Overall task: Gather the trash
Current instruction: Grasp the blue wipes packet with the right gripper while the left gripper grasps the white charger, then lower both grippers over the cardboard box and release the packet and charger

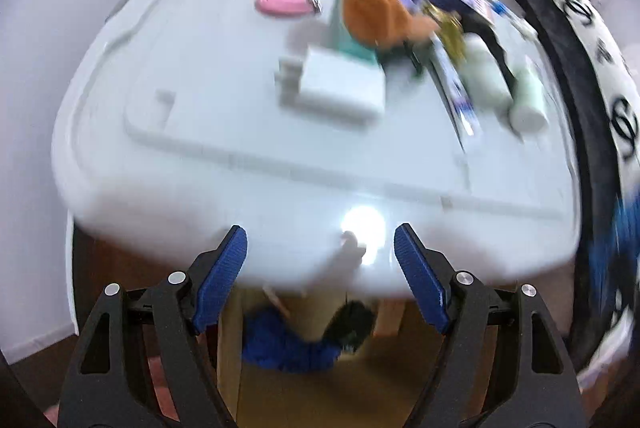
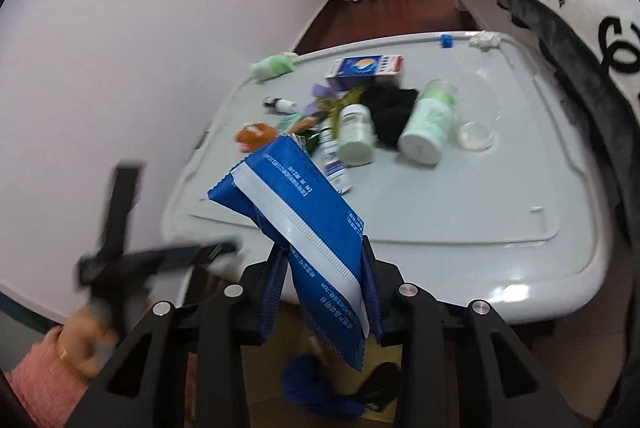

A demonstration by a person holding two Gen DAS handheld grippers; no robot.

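The right gripper [image 2: 326, 292] is clamped on a blue and white wrapper [image 2: 304, 228], its pads pressing the lower part of the pack while the long upper end sticks out loose above the white lid [image 2: 460, 220] that serves as a tabletop. The left gripper [image 1: 320, 276] stands with its jaws wide apart and nothing between them, hanging over the near edge of that lid.

The likely trouble is the grip itself: only the low end of a slick, floppy pack is pinched, so a quick swing could let it slide out and drop short of the cardboard box [image 2: 416, 380] below the lid edge, which looks like the place for trash. The free end could also sweep the clutter just behind it, and the 2 white bottles [image 2: 356, 133] lying on their sides would roll easily. The left wrist view is smeared, so that hand seems to be travelling fast; with both grippers near the same edge, they could knock together, or the left could nudge the white carton [image 1: 340, 85] off its spot
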